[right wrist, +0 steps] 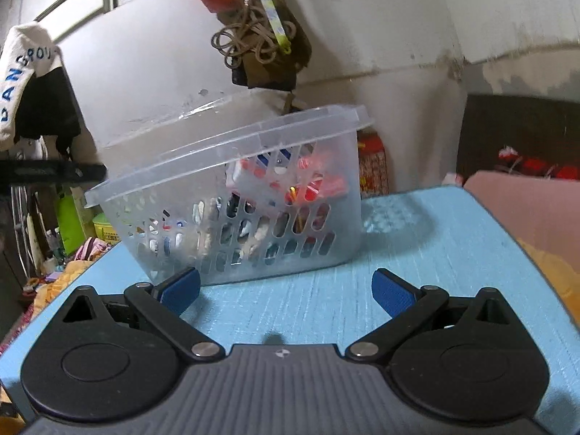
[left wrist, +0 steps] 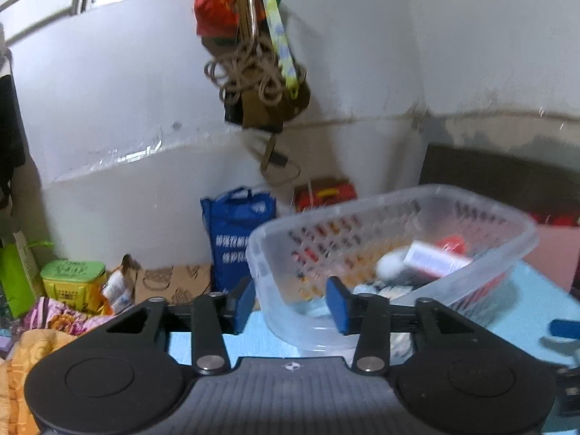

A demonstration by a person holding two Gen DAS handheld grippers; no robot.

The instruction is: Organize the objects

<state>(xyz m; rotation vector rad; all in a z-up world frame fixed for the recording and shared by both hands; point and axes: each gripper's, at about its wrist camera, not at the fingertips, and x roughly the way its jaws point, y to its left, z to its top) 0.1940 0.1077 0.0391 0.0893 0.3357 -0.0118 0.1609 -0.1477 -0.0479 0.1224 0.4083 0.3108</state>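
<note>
One clear plastic basket (right wrist: 232, 195), slotted along its walls and tilted, is sitting on the pale blue textured bench (right wrist: 435, 253). The left gripper (left wrist: 290, 304) is straddling its rounded rim, fingers released. The right gripper (right wrist: 286, 290) is hovering just before it, fingers spread empty.

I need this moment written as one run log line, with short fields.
left gripper: jaws open astride basket rim | right gripper: open, empty, over table | basket: tilted, filled
</note>
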